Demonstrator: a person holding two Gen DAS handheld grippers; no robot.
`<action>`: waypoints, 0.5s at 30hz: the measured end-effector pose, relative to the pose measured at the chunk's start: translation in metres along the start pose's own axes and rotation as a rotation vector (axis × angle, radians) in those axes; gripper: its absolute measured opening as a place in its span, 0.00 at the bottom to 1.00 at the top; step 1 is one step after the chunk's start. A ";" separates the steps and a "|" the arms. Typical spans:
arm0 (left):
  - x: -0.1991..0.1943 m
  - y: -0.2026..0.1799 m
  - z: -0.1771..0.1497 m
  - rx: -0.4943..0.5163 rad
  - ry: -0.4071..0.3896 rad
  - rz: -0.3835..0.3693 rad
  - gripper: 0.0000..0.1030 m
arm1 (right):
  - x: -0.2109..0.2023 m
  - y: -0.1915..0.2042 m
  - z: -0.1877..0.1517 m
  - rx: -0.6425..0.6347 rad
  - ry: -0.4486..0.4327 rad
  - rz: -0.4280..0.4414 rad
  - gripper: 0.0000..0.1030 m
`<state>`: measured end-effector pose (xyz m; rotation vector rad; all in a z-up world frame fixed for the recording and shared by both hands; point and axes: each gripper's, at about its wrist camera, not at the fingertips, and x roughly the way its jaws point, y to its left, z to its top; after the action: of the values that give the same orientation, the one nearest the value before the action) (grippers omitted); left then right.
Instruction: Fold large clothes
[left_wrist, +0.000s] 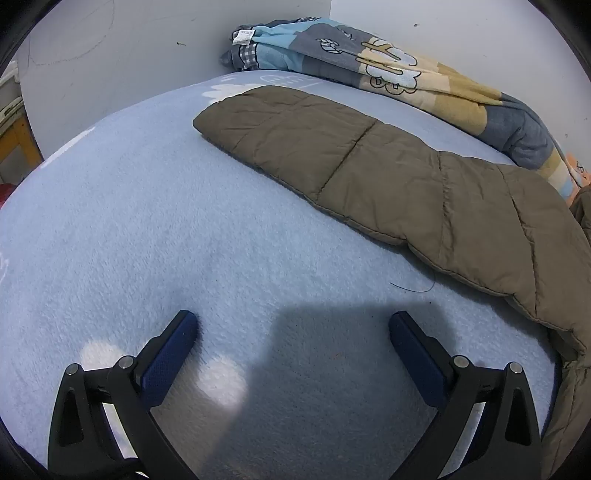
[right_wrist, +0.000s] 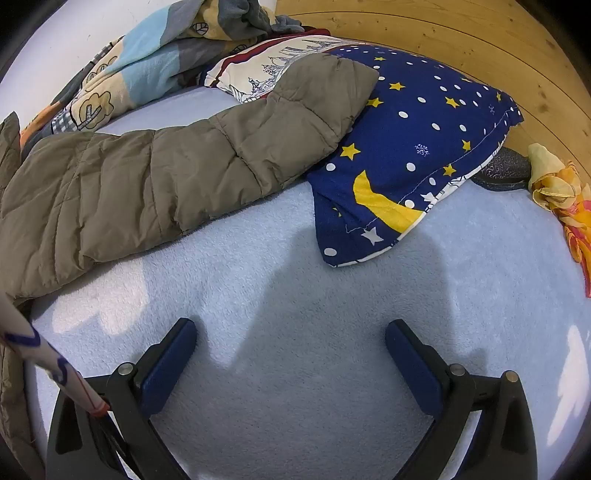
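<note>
— Across the lower half of both frames, what do you have?

— Bare pale-blue bed blanket (left_wrist: 155, 229), open room ahead of me. My left gripper (left_wrist: 293, 325) has its jaws spread wide with nothing between them; my right gripper (right_wrist: 291, 334) is the same, wide apart and empty.

— And the garment?

— The brown quilted jacket (left_wrist: 424, 184) lies flat on the bed. In the left view one sleeve runs from upper centre down to the right edge, its cuff end free. In the right view the other sleeve (right_wrist: 184, 155) stretches from the left edge toward upper centre, its cuff resting on the star-patterned pillow (right_wrist: 424, 147).

— What is cut off?

— The jacket's body runs out of both frames. A patterned quilt (left_wrist: 388, 62) is bunched against the wall behind it. A white strap (right_wrist: 48, 354) crosses my right view's lower left; I cannot tell what it is.
</note>
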<state>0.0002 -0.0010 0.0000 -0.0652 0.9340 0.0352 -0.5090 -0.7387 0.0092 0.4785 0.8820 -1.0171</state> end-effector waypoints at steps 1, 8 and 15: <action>0.000 -0.001 0.000 0.000 0.000 0.001 1.00 | 0.000 0.000 0.000 -0.001 0.000 -0.001 1.00; 0.001 0.000 0.001 -0.002 0.001 -0.002 1.00 | 0.001 -0.007 0.004 0.003 0.006 0.004 1.00; -0.001 0.001 0.001 -0.007 -0.001 -0.010 1.00 | 0.004 -0.010 0.005 0.015 0.067 0.006 1.00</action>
<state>0.0007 0.0005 0.0015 -0.0765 0.9324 0.0288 -0.5151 -0.7490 0.0097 0.5298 0.9330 -1.0078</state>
